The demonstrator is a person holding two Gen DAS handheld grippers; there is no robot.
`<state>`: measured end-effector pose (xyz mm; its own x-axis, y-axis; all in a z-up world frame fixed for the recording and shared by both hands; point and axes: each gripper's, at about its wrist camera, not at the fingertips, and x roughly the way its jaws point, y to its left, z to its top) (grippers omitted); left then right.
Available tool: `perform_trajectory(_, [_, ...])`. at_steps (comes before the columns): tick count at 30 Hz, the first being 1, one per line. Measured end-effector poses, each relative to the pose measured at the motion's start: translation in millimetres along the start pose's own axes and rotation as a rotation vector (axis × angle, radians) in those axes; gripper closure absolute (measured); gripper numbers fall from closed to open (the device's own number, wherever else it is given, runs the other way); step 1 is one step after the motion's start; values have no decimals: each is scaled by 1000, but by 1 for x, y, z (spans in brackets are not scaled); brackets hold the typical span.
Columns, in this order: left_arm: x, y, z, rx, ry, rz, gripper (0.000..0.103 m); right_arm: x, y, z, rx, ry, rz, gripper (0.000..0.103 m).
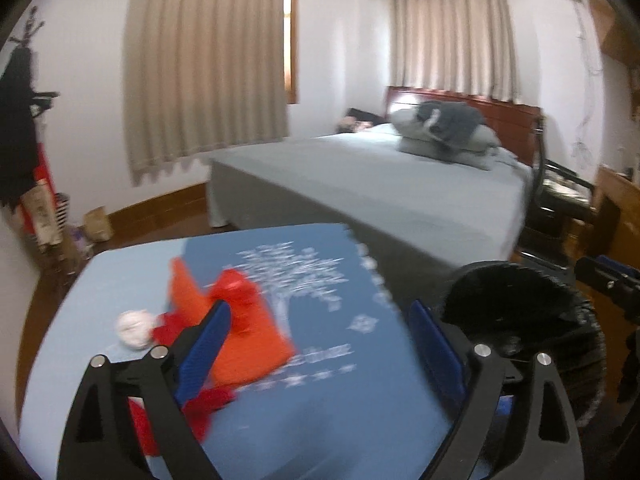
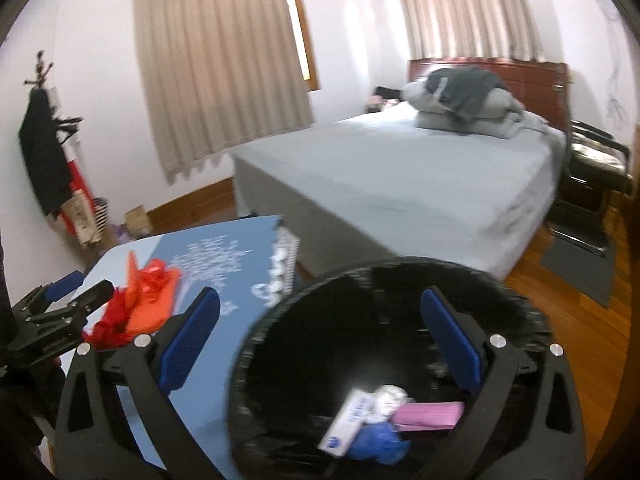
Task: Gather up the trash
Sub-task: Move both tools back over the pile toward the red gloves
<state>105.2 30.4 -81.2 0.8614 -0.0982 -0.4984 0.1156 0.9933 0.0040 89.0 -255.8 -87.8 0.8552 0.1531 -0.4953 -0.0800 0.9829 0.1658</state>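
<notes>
Orange and red plastic wrappers [image 1: 244, 328] lie on the blue table [image 1: 320, 420], with a white crumpled paper ball [image 1: 134, 328] to their left. My left gripper [image 1: 320, 344] is open, just above the table, its left finger beside the wrappers. A black bin [image 2: 384, 344] stands right of the table; it holds a white packet [image 2: 348, 424], a pink piece [image 2: 428, 416] and a blue wad [image 2: 380, 444]. My right gripper [image 2: 320, 344] is open and empty over the bin's mouth. The wrappers [image 2: 148, 300] and the left gripper's fingers [image 2: 92, 294] also show in the right wrist view.
A grey bed [image 1: 380, 184] with pillows stands behind the table. A black chair [image 2: 596, 176] stands at the right of the bed. A coat rack [image 1: 24, 120] and a paper bag [image 1: 98, 224] stand by the left wall. The floor [image 2: 560, 300] is wood.
</notes>
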Motion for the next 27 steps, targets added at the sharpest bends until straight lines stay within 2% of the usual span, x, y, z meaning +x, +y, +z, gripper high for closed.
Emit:
perform_trajectory(7, [-6,59,-27,-47,42,127,14,24,60,0,-57,33,77,5])
perform_trajectory(14, [-6,108,-52,-101,77,214,14,50,103,-6,-100,72,120,5])
perform_trajectory(21, [-3,137,-67,-132,110,257,16,71,132,-22,-149,112,141,5])
perform_trajectory(27, [7,150,-80,-149,157,263,24,84,147,-31,-182,143,161,5])
